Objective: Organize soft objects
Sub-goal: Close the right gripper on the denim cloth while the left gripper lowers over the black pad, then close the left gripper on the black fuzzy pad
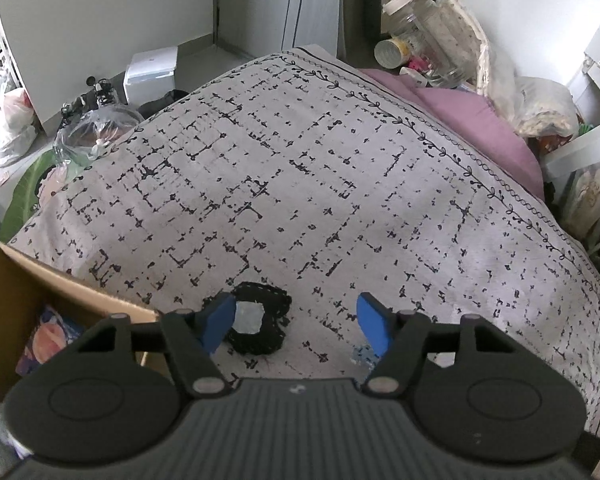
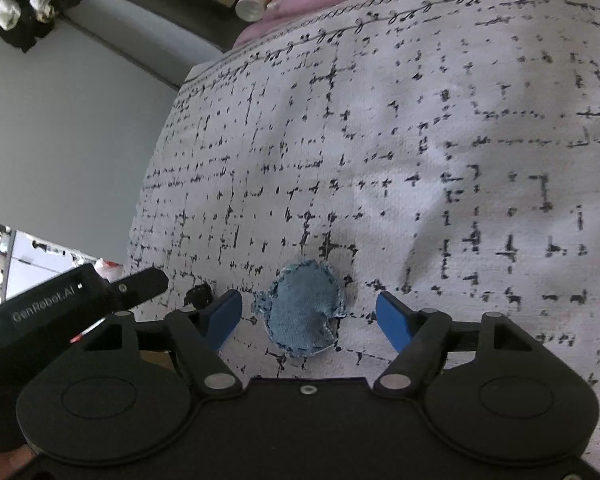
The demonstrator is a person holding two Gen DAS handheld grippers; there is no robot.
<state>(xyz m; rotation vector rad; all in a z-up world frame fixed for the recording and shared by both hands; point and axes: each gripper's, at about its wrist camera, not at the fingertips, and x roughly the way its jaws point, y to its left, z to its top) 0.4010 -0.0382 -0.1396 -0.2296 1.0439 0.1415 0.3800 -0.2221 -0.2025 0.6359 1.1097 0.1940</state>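
Right wrist: denim patch (image 2: 303, 309) lies flat on the bed cover (image 2: 440, 140) between the right gripper's (image 2: 309, 316) wide jaws, untouched; left gripper (image 1: 296, 322) also wide, black patch (image 1: 260, 322) beside its left finger, cardboard box (image 1: 40, 292) at left.
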